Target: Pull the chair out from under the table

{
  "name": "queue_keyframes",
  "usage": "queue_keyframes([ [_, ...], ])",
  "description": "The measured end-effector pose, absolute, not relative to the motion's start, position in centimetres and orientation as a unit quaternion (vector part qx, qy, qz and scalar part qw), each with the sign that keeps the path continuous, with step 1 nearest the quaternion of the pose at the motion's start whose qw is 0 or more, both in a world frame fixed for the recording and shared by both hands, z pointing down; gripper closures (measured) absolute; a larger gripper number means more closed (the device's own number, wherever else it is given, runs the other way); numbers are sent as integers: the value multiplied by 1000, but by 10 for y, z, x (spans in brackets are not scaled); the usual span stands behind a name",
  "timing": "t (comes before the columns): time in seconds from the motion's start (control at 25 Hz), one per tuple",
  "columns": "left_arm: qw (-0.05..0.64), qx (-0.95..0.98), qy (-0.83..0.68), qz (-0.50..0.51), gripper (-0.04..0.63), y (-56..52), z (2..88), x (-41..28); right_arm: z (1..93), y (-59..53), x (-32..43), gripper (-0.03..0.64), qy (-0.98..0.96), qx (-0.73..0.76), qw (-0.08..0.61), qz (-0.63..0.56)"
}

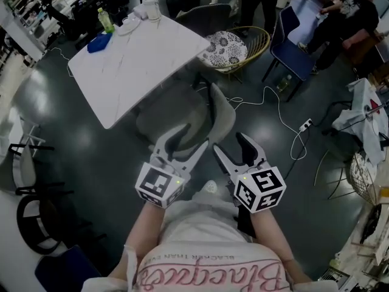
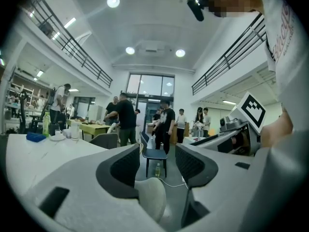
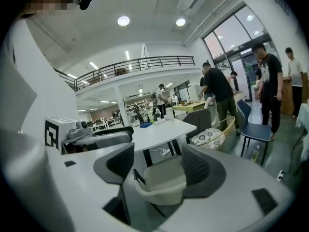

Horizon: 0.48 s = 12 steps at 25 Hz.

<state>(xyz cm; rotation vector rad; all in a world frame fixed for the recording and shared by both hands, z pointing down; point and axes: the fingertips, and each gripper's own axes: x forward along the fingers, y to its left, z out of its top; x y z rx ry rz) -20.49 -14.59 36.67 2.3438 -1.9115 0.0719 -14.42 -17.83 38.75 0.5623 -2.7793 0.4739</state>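
A grey shell chair (image 1: 182,115) stands at the near edge of the white table (image 1: 140,59), its curved backrest (image 1: 223,111) turned toward me. My left gripper (image 1: 189,140) and right gripper (image 1: 230,145) hang side by side just short of that backrest, both open with nothing between the jaws. In the left gripper view the backrest's top (image 2: 152,198) shows low between the spread jaws of the left gripper (image 2: 157,166). From the right gripper (image 3: 157,166) the whole chair (image 3: 161,180) sits beyond its jaws, with the table (image 3: 154,132) behind it.
On the table's far end stand a green bottle (image 1: 106,19), a blue cloth (image 1: 98,42) and a jug (image 1: 152,7). A wicker chair with a patterned cushion (image 1: 228,47) and a blue chair (image 1: 292,47) stand beyond. A cable and power strip (image 1: 307,125) lie on the floor at right. Black stools (image 1: 30,181) are at left.
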Motion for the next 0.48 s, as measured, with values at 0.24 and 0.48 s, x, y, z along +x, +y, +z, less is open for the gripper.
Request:
queue_keyframes([
  [0.24, 61, 784, -616, 45, 394, -186, 377, -213, 402, -218, -151, 345, -951, 204, 135, 190],
  [0.48, 76, 808, -581, 62, 396, -209, 388, -227, 418, -245, -162, 345, -931, 251, 143, 224],
])
